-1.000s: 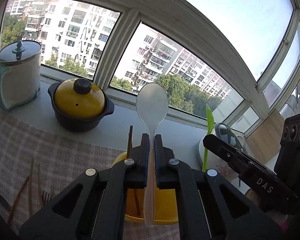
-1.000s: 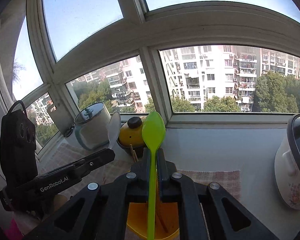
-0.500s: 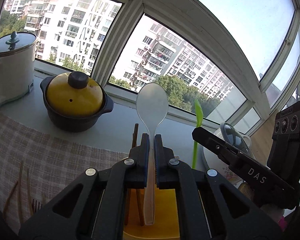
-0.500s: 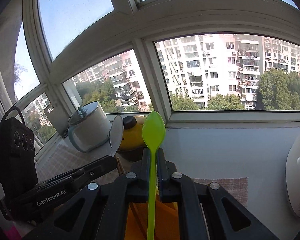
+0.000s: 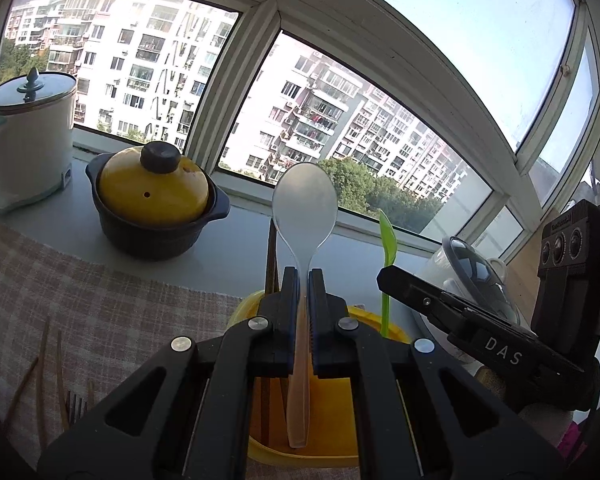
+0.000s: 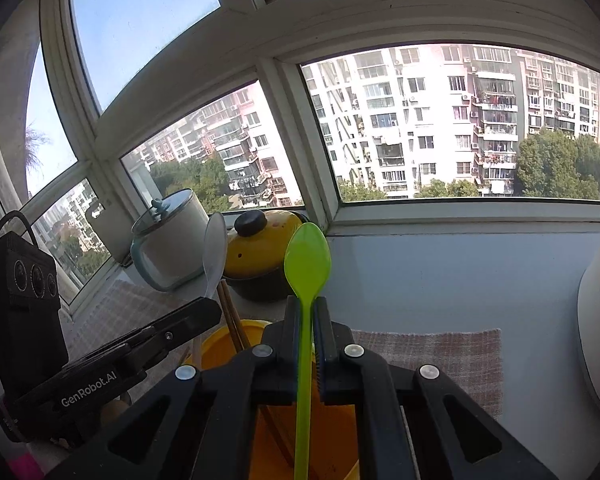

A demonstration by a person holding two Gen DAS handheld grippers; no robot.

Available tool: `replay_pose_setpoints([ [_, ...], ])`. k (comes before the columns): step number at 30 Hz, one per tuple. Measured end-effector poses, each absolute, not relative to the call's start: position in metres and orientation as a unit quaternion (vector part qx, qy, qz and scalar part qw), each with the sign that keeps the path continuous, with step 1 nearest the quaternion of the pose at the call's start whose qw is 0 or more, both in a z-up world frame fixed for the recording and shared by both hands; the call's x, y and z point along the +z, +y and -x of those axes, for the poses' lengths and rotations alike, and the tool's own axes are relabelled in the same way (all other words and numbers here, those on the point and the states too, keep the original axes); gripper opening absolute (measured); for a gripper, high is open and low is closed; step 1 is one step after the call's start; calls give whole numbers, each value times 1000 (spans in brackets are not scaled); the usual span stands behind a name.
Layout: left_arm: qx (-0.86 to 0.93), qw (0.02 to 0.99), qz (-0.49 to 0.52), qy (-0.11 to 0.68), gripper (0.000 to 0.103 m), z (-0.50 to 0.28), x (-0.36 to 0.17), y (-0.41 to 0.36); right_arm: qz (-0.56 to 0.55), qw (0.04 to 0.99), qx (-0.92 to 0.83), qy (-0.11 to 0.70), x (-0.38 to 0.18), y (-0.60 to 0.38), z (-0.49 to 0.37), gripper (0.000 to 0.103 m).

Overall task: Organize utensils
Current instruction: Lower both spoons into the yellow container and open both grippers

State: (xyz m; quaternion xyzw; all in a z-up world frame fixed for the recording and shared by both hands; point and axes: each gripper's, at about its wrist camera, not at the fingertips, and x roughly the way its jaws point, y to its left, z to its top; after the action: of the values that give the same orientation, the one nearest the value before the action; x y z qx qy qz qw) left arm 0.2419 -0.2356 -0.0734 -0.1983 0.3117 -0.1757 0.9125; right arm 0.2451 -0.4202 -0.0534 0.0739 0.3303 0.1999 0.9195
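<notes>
Both spoons have sunk toward the yellow holder (image 5: pixel 396 330): your left gripper (image 5: pixel 304 276) clamps the clear spoon (image 5: pixel 304 210), your right gripper (image 6: pixel 307 304) the green spoon (image 6: pixel 307 258)

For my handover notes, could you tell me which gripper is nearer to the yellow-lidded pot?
Left. The left gripper sits beside the yellow-lidded pot; the right gripper sits on the left one's far side, farther off.

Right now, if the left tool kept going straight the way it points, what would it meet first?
Probably the yellow holder just below the left tool; the clear spoon it grips already has its handle end over the opening. Depth is uncertain.
</notes>
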Motion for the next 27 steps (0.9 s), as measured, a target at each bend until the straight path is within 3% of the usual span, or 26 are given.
replay_pose_setpoints([
  [19,-195,904,187,331,3,-215,-69,-233,-70,921,179,340,-58,-426,-225,5],
  [23,-195,901,196,333,8,-210,-67,-228,-76,923,168,339,-59,-433,-216,33],
  [27,-196,902,191,334,8,-203,-65,-227,-75,924,162,339,-56,-435,-206,33],
])
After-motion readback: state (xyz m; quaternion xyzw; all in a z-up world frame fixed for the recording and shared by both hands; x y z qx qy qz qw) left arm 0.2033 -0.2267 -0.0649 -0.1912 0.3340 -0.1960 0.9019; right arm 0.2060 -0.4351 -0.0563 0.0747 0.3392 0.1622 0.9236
